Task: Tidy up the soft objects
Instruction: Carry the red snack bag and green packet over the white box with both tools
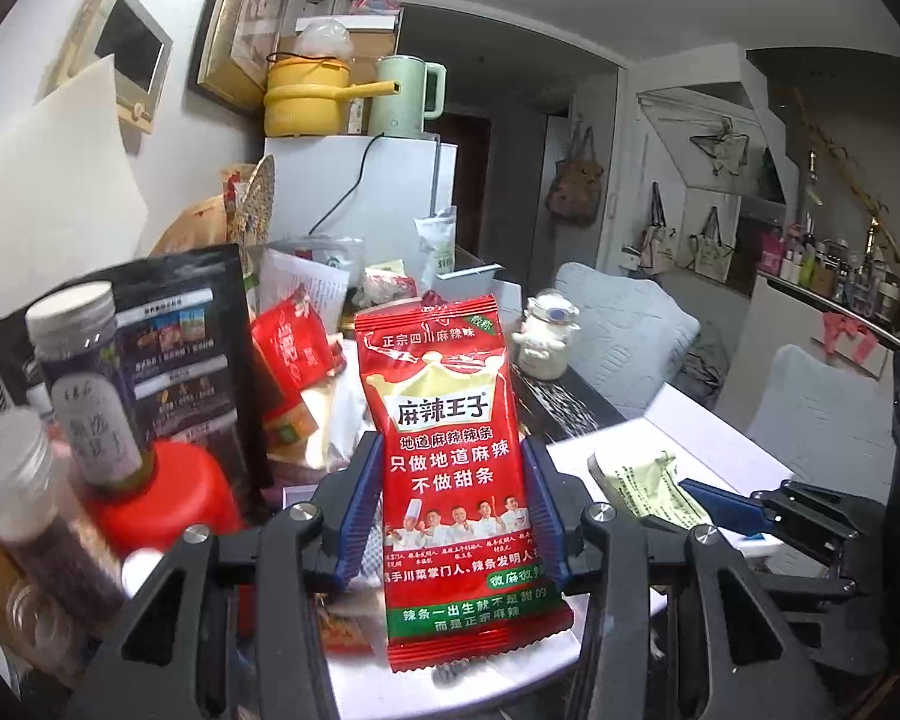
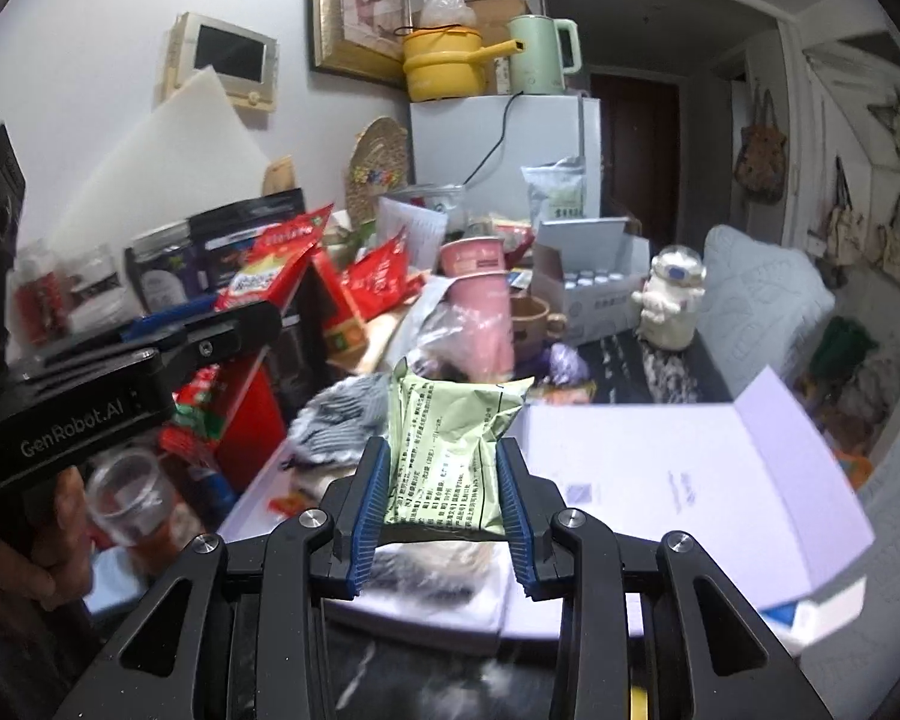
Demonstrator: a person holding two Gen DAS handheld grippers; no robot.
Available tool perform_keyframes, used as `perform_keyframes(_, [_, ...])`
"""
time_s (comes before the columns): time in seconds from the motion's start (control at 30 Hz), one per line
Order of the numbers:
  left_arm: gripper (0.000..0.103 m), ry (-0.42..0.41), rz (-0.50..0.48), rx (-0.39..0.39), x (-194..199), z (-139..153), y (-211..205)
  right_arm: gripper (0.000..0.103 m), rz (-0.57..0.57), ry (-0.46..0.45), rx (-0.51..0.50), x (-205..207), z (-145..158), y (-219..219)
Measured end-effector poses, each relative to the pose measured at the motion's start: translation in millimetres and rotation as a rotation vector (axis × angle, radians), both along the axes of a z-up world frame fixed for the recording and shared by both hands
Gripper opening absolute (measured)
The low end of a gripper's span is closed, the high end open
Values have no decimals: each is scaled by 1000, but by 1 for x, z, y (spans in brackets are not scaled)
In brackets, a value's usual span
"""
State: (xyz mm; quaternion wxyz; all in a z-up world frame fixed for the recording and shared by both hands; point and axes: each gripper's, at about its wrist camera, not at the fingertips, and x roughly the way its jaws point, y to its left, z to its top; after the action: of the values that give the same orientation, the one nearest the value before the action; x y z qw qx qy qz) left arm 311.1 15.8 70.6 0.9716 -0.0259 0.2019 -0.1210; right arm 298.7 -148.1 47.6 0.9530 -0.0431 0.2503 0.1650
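Left gripper (image 1: 455,483) clamped on red snack packet (image 1: 450,456); right gripper (image 2: 443,483) clamped on green pouch (image 2: 450,450). Both mid-carry. Next, likely: white box (image 2: 660,468) at 3 o'clock, lower, release.

Both wrist views are being aimed forward over the cluttered table (image 1: 678,438), close in; the white fridge (image 2: 498,144) is being shared.

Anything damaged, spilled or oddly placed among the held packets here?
Nothing spilled or torn. The left tool grips the red snack packet upright; the right tool grips the pale green packet, whose top edge is crumpled. The table behind is heavily cluttered.
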Motion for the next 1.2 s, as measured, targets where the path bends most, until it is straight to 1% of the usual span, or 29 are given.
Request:
perform_keyframes(0.13, [45,1,11,19,22,-3,-2,35,4,-6,-1,20,4,2])
perform_keyframes(0.23, [45,10,19,32,31,-6,-3,35,4,-12,-4,34,7,3])
perform_keyframes(0.33, [45,35,30,34,43,-14,-3,35,3,-8,-6,47,6,4])
perform_keyframes(0.4, [45,52,29,51,49,-21,-5,35,7,4,-4,56,4,4])
perform_keyframes(0.57, [45,119,46,76,69,-41,-6,35,31,67,32,77,-12,5])
perform_keyframes(0.77, [45,205,44,115,86,-68,-15,35,26,140,5,90,-34,6])
perform_keyframes(0.93, [45,276,52,158,96,-88,-20,35,7,166,-16,94,-45,3])
perform_keyframes(1.0, [45,302,48,163,99,-95,-21,35,2,175,-26,96,-50,3])
perform_keyframes(1.07, [45,346,34,157,103,-104,-21,35,-4,183,-34,98,-55,3])
perform_keyframes(1.13, [45,367,22,152,104,-108,-22,35,-5,192,-47,101,-60,4])
perform_keyframes(1.2, [45,367,19,163,104,-109,-25,35,-6,204,-59,104,-65,5])
